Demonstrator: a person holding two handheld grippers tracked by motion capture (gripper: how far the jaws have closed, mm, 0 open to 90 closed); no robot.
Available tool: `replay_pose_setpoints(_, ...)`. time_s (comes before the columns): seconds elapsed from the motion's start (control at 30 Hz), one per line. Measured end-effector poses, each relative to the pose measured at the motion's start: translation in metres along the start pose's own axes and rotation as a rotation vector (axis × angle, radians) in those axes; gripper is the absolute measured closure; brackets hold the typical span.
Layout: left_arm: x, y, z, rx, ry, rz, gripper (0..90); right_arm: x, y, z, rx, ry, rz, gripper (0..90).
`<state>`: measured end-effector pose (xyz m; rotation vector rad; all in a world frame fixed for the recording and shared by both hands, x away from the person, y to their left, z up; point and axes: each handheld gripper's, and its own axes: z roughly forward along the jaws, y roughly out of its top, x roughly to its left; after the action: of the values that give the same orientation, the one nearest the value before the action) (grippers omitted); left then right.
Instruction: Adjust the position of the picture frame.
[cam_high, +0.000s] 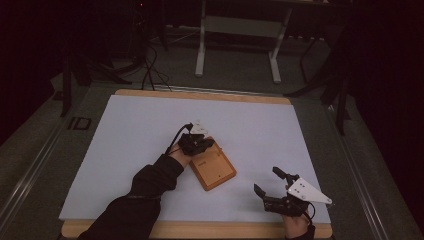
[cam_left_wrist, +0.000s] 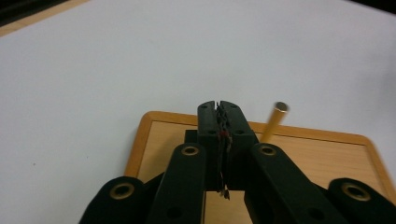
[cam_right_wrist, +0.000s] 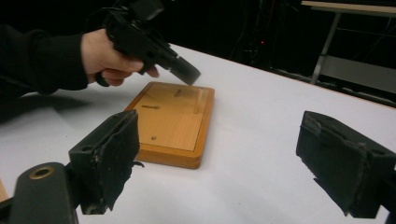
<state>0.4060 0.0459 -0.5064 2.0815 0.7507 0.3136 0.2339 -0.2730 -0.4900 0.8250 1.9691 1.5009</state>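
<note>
A flat wooden board lies near the middle of the white table top. In the left gripper view a thin wooden peg stands upright in the board, just right of my left gripper. That gripper's jaws are pressed together with nothing clearly between them, and it hovers over the board's far end. My right gripper rests near the table's front right, apart from the board, with its jaws spread wide and nothing between them. From the right gripper view the board, the peg and the left gripper lie ahead.
The white table top has a wooden rim, with its front edge close to the person's arms. A metal desk frame and cables stand on the dark floor beyond the table's far edge.
</note>
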Motion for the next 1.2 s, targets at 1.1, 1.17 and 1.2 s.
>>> replay_pose_setpoints(1.1,0.032,0.023,0.051,0.163,0.038,0.057,90.0,-0.001,-0.001,-0.002,-0.001,0.006,0.013,12.9)
replay_pose_setpoints(1.17,0.032,0.023,0.051,0.163,0.037,0.061,90.0,-0.001,-0.001,-0.002,0.0,0.007,0.013,12.9)
replay_pose_setpoints(1.2,0.031,0.023,0.05,0.167,0.04,0.067,90.0,-0.001,0.0,-0.002,0.0,0.008,0.013,12.9)
